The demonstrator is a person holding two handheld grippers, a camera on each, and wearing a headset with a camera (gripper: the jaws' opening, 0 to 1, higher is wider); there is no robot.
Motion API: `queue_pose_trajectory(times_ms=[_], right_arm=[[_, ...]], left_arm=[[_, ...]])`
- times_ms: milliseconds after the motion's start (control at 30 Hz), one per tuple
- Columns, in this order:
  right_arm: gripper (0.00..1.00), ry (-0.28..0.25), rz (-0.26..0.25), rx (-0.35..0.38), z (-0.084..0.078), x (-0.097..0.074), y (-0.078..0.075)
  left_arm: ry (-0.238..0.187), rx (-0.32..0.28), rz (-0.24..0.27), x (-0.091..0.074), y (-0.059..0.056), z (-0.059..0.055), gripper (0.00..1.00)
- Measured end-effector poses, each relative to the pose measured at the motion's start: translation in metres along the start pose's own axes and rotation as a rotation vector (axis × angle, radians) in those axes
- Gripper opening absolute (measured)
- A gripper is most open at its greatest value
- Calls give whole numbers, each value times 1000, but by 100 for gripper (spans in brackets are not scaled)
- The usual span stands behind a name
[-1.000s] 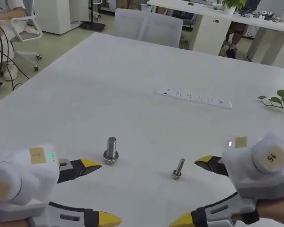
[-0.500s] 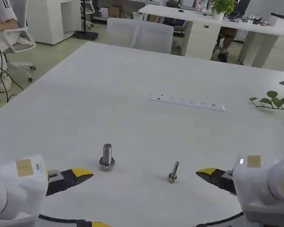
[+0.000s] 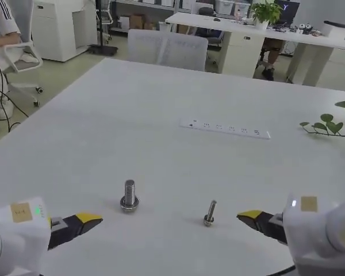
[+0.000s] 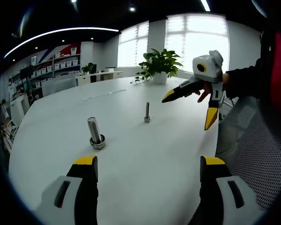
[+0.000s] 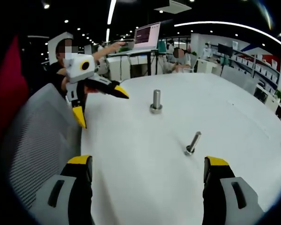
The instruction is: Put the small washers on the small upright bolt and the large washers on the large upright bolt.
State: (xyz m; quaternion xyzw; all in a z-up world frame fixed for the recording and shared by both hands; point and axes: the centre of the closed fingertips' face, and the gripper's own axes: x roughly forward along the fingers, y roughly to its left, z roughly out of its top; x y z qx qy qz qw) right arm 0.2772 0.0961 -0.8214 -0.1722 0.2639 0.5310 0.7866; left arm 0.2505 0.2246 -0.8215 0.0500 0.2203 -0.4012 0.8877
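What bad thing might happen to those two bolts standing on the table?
The small bolt looks a bit tilted, so a nudge from the open right gripper beside it might tip it over. The big bolt just stands free too; a bump from the left gripper could topple it.

The large bolt (image 3: pixel 129 196) and small bolt (image 3: pixel 209 213) are silver, the bench (image 3: pixel 161 115) plain white. The left gripper (image 4: pixel 149 161) and right gripper (image 5: pixel 148 161) have black jaws tipped yellow (bodies white).

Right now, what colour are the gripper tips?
Yellow, on black jaws; clearest in the left gripper view, on the left gripper and the right gripper.
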Motion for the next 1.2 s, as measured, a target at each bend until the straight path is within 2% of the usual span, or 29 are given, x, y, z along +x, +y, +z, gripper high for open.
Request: queue_pose_trajectory(times_ms=[100, 267, 433, 967, 1033, 1200], right_arm=[[100, 2, 1, -1, -1, 1, 1], [100, -1, 1, 6, -1, 0, 3], [100, -4, -6, 45, -4, 0, 4], [100, -45, -1, 75, -22, -1, 4], [100, -32, -2, 78, -25, -1, 3], [100, -50, -4, 84, -21, -1, 3]], left_arm=[[-6, -11, 3, 0, 1, 1, 100], [8, -16, -2, -1, 0, -2, 100], [18, -22, -6, -1, 1, -6, 100], [21, -24, -16, 0, 1, -7, 100], [23, -23, -17, 1, 1, -7, 100], [32, -23, -23, 2, 0, -9, 99]])
